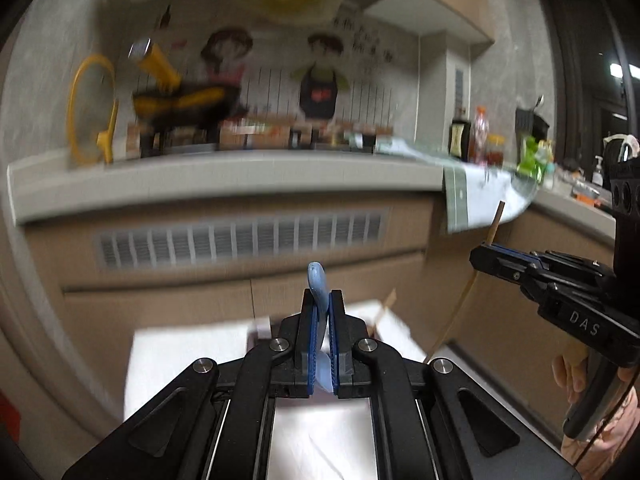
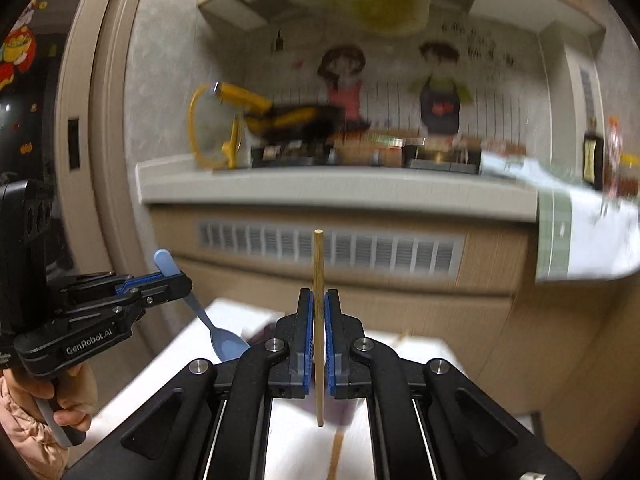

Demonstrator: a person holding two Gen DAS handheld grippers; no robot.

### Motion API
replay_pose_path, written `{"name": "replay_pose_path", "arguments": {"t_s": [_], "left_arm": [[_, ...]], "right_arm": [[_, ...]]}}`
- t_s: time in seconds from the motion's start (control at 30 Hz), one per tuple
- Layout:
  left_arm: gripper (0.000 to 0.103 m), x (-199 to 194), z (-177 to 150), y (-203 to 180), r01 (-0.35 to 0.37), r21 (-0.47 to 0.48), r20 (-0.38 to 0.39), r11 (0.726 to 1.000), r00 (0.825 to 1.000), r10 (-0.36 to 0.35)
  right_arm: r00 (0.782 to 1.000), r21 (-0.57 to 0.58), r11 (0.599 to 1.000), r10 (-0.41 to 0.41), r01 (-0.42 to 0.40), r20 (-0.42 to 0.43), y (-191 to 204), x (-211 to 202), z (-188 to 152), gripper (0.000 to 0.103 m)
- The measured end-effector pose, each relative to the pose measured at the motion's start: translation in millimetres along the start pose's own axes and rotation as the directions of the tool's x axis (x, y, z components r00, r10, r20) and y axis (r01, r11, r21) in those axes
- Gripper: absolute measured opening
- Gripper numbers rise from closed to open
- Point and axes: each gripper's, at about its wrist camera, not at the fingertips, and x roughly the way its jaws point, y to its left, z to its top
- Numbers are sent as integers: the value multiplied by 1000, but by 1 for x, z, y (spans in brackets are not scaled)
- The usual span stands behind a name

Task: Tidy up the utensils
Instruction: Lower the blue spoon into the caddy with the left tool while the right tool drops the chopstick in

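Kitchen counter (image 1: 224, 184) and cabinet fronts fill the blurred background ahead of me, and below my tools lies a white cloth (image 2: 304, 448) on the bench. My left gripper (image 1: 323, 336) is clamped on a blue spoon (image 2: 224, 340), pinched by the handle near its top, so the bowl hangs down over the cloth's left part, as my right camera shows. My right gripper (image 2: 319, 336) is closed on a wooden chopstick (image 2: 319, 280), held upright about mid-length, with one end above the fingers and the other hanging just over the cloth. Both utensils are lifted, none resting. I judge the main risk to be slip: the chopstick is thin and smooth, gripped across a narrow line, so a quick swing could let it pivot or slide out. The spoon is held far from its heavy end, so it could rotate in the pads (image 1: 313, 340) if I jerk. My two tools are near each other, and crossing paths could knock one utensil with the other. A second chopstick (image 2: 335, 456) seems to lie on the cloth under my right tool; lowering blindly could push it aside. I cannot see where these should go.
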Motion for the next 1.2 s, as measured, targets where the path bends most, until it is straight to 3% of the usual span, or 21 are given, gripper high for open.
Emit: {"name": "replay_pose_path", "arguments": {"t_s": [0.1,0.2,0.4,0.63,0.7,0.77,0.87,1.0,1.07,1.13,1.2], "left_arm": [[5,20,19,6,-16,23,38,1000,999,15],[5,49,21,19,-13,12,12,1000,1000,13],[5,113,-11,39,1,-41,-127,999,992,-7],[9,152,-45,48,28,-82,-248,996,968,-48],[11,156,-50,48,32,-85,-267,996,962,-54],[19,152,-52,47,40,-82,-269,996,961,-60],[30,136,-54,46,32,-64,-244,997,969,-47],[35,104,-66,46,45,-81,-218,996,974,-61],[44,91,-78,43,59,-86,-222,995,972,-77],[46,84,-92,36,89,-88,-250,992,962,-109],[46,84,-111,24,147,-79,-315,986,935,-165]], "right_arm": [[999,-18,999,-37,37,20,-3,21,18,5],[998,-17,998,-56,56,-5,-10,49,19,5],[991,5,999,-46,47,-125,-20,108,-12,5],[959,16,999,-31,37,-283,-23,154,-59,7],[947,30,999,-13,24,-320,-25,161,-69,15],[941,44,999,5,11,-338,-27,162,-75,41],[945,36,999,-3,16,-327,-27,151,-79,48],[945,-23,999,-47,41,-323,-21,128,-92,54],[940,-55,997,-60,44,-335,-19,118,-103,74],[934,-91,994,-85,57,-346,-16,108,-119,83],[922,-127,990,-109,65,-373,-13,102,-136,84]]}}
